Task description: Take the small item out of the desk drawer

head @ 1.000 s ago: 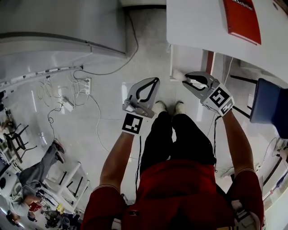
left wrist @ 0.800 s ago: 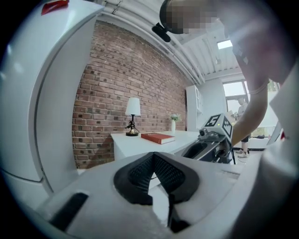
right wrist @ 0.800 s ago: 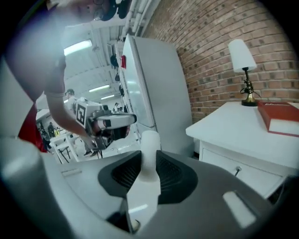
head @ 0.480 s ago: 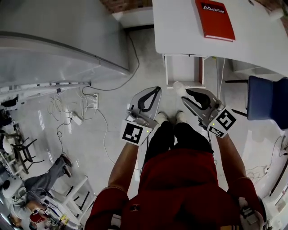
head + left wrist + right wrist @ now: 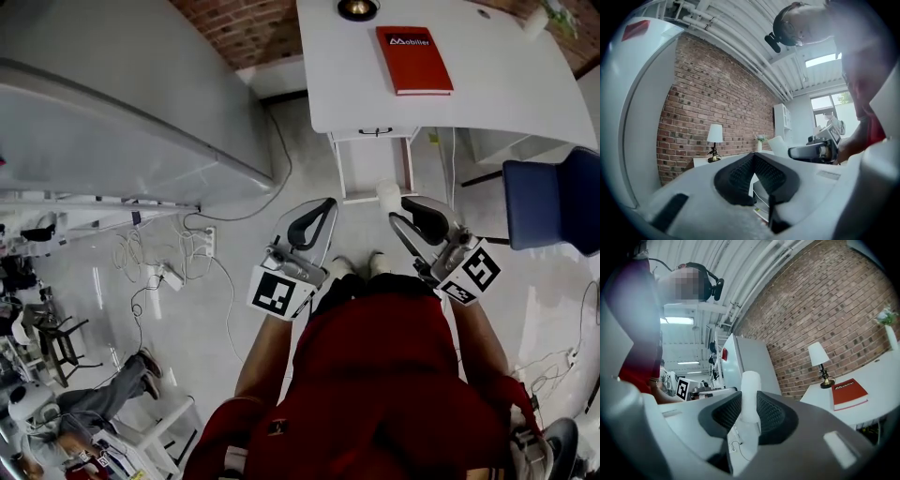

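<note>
In the head view the right hand-held gripper (image 5: 400, 208) is clamped on the small item (image 5: 387, 194), a short white cylinder that juts past its tips and is already clear of the drawer (image 5: 375, 132). The left hand-held gripper (image 5: 326, 204), just beside it, has its jaws together on nothing. The drawer lies ahead of both, under the near edge of the worktop (image 5: 506, 103). Its front with the dark handle looks pushed in, so whatever it holds is hidden. A red book (image 5: 413, 59) lies farther ahead. The left gripper view shows ribbed pads meeting at the tips with nothing between them, and a lamp (image 5: 714, 136) ahead and to the left. The right gripper view shows the cylinder upright between the pads, gripped low on its body. The step in hand looks like carrying the item off, and it should go best with steady, even pressure and a level wrist, since a smooth round body held that low could tip or slide. A bare stretch of worktop beside the book would suit for setting it down.
</note>
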Demonstrator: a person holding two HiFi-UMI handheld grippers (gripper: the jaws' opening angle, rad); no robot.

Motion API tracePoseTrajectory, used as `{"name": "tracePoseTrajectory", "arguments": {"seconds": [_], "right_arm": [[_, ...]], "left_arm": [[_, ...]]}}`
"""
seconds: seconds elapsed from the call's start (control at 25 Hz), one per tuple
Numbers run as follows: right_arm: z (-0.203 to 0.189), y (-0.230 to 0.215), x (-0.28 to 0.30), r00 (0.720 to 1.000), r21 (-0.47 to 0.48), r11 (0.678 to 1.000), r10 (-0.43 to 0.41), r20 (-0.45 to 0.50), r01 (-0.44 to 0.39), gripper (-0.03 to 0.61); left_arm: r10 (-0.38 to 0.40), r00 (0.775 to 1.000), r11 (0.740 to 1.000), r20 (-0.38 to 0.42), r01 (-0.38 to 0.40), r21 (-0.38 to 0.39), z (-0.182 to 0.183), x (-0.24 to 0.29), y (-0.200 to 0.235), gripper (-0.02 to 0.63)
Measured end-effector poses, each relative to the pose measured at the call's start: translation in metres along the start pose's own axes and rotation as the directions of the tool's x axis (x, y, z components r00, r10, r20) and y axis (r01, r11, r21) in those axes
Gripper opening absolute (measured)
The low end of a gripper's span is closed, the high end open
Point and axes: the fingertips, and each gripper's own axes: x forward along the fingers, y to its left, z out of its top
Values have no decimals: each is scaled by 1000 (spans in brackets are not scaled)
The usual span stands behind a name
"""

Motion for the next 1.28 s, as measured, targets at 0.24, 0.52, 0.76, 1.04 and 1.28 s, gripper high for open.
{"name": "tracePoseTrajectory", "arguments": {"seconds": [0.24,0.52,0.76,1.04,1.28], "right_arm": [[19,21,-19,997,11,1000,2,80,-3,114],[19,37,-32,996,1,1000,13,89,-13,112],[21,33,-44,995,-7,1000,-4,97,5,112],[20,27,-44,996,-8,1000,-12,87,13,112],[16,32,-43,997,-14,1000,-6,82,7,112]], "left_arm": [[-7,1000,1000,23,7,19,19,-8,-17,3],[4,999,999,51,-6,35,32,-11,-24,3],[20,999,999,45,-22,41,32,-16,-27,3],[27,999,999,35,-29,40,30,-19,-22,3],[19,999,999,31,-21,46,28,-21,-25,3]]}}
